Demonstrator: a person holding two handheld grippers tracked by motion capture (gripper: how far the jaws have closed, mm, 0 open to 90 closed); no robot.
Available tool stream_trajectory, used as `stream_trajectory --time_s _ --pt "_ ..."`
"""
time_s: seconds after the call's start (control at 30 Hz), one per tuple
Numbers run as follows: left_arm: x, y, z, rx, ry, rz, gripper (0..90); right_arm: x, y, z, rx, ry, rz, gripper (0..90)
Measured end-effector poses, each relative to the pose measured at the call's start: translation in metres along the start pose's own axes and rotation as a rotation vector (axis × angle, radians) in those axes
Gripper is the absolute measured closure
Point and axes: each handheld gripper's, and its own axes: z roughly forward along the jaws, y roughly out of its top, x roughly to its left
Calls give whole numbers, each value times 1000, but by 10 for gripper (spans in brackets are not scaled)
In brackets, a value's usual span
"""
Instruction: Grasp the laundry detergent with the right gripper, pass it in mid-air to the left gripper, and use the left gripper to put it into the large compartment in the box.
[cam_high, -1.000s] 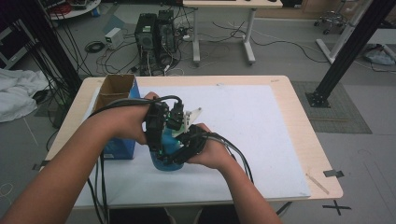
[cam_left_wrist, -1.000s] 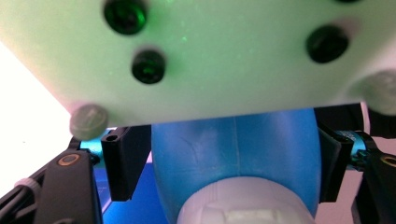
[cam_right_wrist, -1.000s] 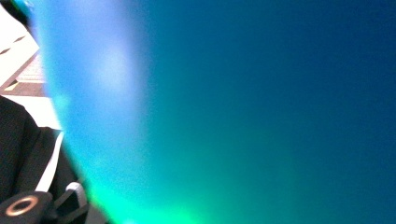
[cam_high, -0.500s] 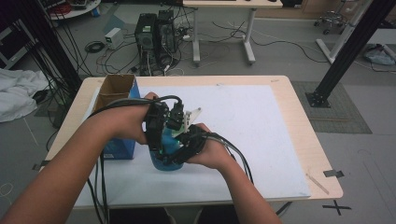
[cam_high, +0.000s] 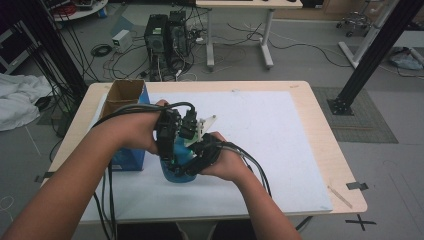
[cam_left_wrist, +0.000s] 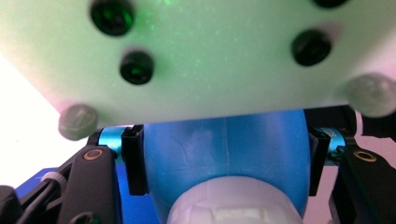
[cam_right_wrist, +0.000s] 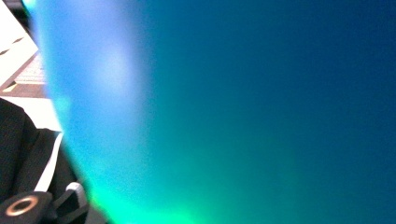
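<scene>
Two hand-held grippers meet over one translucent blue plastic bottle (cam_high: 176, 169), which stands upright on the white sheet (cam_high: 260, 135) covering my light wooden desk (cam_high: 320, 150), at about 7 o'clock from the sheet's centre.

I read the left gripper (cam_high: 170, 145) as coming down on the bottle from above. In the left gripper view its two black fingers (cam_left_wrist: 134, 158) press on opposite sides of the blue bottle (cam_left_wrist: 224, 154), at 9 and 3 o'clock of the body, just above a whitish rounded part at the bottom edge of that view. Its jaws have just been closing, with the bottle between them, and they now clamp it. A pale plate with black screws, belonging to the other gripper, spans the upper half of that view.

I see the right gripper (cam_high: 192, 165) lying against the bottle from 3 o'clock, low on its body. Its own view is blurred blue surface (cam_right_wrist: 243, 107) at very close range; the jaws stand at their narrowest, pressed on the bottle.

One blue carton with open brown cardboard flaps (cam_high: 122, 97) stands at 9 o'clock of the bottle, just beside the left forearm (cam_high: 85, 170).
</scene>
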Motion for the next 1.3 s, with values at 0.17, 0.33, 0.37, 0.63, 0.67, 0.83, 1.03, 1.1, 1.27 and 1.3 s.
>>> stream_trajectory --time_s 0.17,0.33,0.37,0.63,0.67,0.83,1.03,1.1,1.27,1.3 --pt "-1 0 -1 6 1 -19 381 0 0 0 8 6 -4 459" --pt "-2 2 -3 4 1 -23 382 1 2 -2 8 4 -6 452" --pt "-2 2 -3 6 -1 -23 382 2 2 -3 10 6 -2 451" --pt "1 2 -7 -7 -21 -34 381 4 0 -8 18 17 9 406" --pt "1 1 -7 -12 -21 -38 381 3 -1 -9 17 21 8 399" --pt "3 -1 -8 -6 -23 -48 381 4 -4 -16 18 2 17 362" --pt "8 -8 -13 10 -11 -79 380 4 -12 -34 53 -55 31 312" --pt "9 -10 -15 7 -5 -93 380 4 -15 -42 68 -67 36 303" --pt "11 -13 -21 6 -7 -116 380 4 -20 -55 102 -85 53 286" --pt "12 -13 -23 6 -7 -116 380 4 -20 -61 127 -95 57 280"
